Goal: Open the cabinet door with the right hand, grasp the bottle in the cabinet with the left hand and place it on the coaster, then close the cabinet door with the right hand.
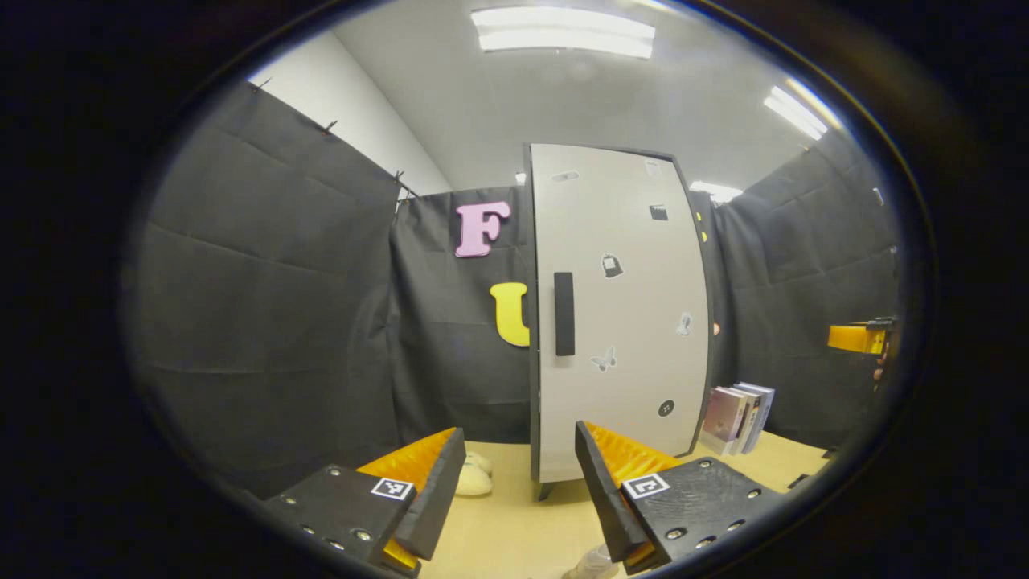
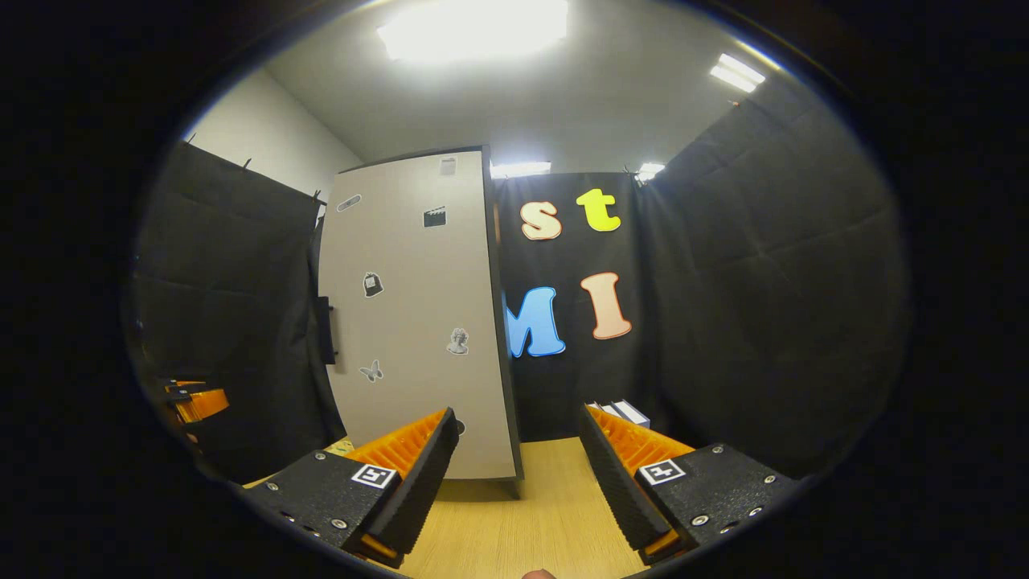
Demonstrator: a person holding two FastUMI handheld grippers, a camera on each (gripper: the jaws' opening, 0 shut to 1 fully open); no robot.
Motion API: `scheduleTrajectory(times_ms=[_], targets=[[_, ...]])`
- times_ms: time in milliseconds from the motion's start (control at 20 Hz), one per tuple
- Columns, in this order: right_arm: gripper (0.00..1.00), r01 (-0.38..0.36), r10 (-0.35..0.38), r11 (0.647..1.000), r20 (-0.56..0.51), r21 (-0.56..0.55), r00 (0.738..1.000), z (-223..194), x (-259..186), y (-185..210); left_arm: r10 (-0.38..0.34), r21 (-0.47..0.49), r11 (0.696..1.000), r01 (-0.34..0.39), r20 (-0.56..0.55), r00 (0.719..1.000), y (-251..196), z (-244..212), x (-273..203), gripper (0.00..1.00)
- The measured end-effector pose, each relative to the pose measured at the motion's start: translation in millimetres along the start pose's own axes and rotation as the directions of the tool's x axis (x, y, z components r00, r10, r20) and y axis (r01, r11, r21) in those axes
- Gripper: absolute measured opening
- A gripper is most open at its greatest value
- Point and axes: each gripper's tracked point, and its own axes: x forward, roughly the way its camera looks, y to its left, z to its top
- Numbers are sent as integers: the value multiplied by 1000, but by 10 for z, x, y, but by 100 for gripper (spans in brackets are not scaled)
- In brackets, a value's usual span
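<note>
In the left gripper view, the left gripper [image 1: 518, 482] sits lowest and nearest, its two fingers spread wide with nothing between them but bare wooden table [image 1: 514, 531]. Just past the left finger, a small pale lumpy object [image 1: 473, 476] lies on the table; what it is cannot be told. Beyond the fingers stands the cabinet [image 1: 619, 314], upright, its pale door shut and dotted with small stickers, a dark vertical handle [image 1: 564, 314] near its left edge. The bottle is not visible with the door shut. To the right of the cabinet, a few books [image 1: 738, 416] lean against each other near the cloth wall. At the far right edge, part of the other gripper appears.

In the right gripper view, the right gripper [image 2: 514, 474] also stands wide apart and empty above the table [image 2: 522, 523]. Ahead and to its left is the cabinet [image 2: 418, 322], door closed, the handle [image 2: 325, 330] on its far left edge. Books [image 2: 623, 412] show behind the right finger. The left gripper [image 2: 193, 400] appears at the left edge.
</note>
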Motion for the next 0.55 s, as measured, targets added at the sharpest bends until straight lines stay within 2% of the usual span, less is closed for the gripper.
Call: scheduleTrajectory(times_ms=[100, 150, 200, 500, 550], targets=[[94, 0, 0, 1000, -2, 1, 1000, -1, -4, 9, -1, -4, 1000, 1, -1, 1000, -3, -13, -4, 78], [94, 0, 0, 1000, -2, 0, 1000, 3, -8, 16, -1, -5, 1000, 1, -2, 1000, 5, -13, 1, 82], [94, 1, -1, 1000, -1, -1, 1000, 4, -1, 18, -1, -5, 1000, 1, -2, 1000, 9, -20, 3, 79], [94, 3, -3, 1000, 0, -4, 1000, 22, -22, 52, -1, -9, 1000, 1, -1, 1000, 45, -40, -15, 78], [94, 4, -4, 1000, 0, -5, 1000, 21, -32, 53, -1, -10, 1000, 1, -2, 1000, 32, -49, -10, 75]])
